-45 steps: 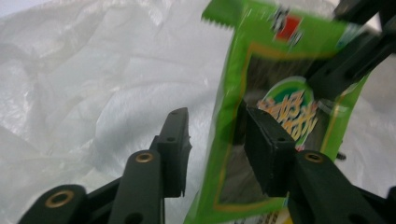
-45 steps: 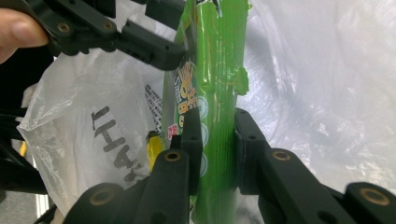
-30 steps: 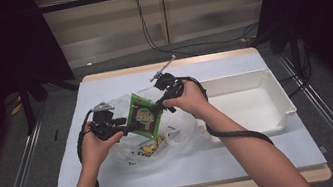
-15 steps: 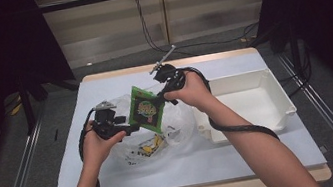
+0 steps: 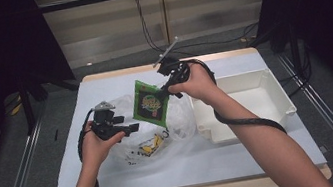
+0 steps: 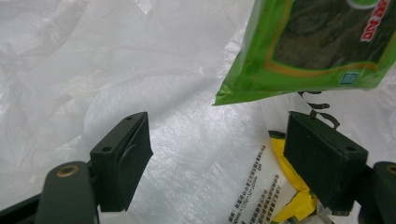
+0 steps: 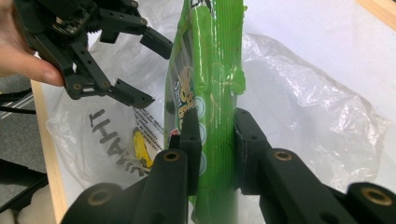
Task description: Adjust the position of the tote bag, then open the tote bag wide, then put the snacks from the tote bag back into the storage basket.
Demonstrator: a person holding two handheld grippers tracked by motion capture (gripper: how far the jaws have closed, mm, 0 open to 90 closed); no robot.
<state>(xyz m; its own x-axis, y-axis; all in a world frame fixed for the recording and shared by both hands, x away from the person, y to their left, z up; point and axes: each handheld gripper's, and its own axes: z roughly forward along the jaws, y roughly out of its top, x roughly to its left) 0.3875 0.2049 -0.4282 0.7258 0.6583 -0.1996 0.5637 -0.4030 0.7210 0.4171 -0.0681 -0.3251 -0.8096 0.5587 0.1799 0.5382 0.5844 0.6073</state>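
Right tongs (image 5: 163, 93) are clamped on the green snack packet (image 5: 150, 104), and the right gripper view shows it plainly: both black pads pinch the packet's crimped edge (image 7: 215, 140), one on each face, with the foil creased between them. The packet hangs in the air above the clear plastic bag (image 5: 179, 122), clear of the worktop (image 5: 264, 149). In the high view its long axis runs up and down with a slight lean, the top edge toward the far side of the worktop and the bottom corner dipping toward the bag; the printed face looks toward the person.

Over to the left tongs (image 5: 132, 128): they have just been opening and now stand wide, nothing between the jaws. In the left gripper view the two pads sit far apart over the bag's white film (image 6: 187, 154), and the packet's lower corner (image 6: 243, 93) floats above and between them without touching either pad. The right gripper view catches those left tongs (image 7: 140, 70) just beside the packet's edge, spread, with a fingertip of the left hand (image 7: 28, 65) on the body.

The bag lies crumpled flat on the worktop under both tongs, black lettering and a yellow item (image 5: 148, 147) showing through it. The white bin (image 5: 258, 109) sits to the right of the bag, its near corner just beside the plastic.
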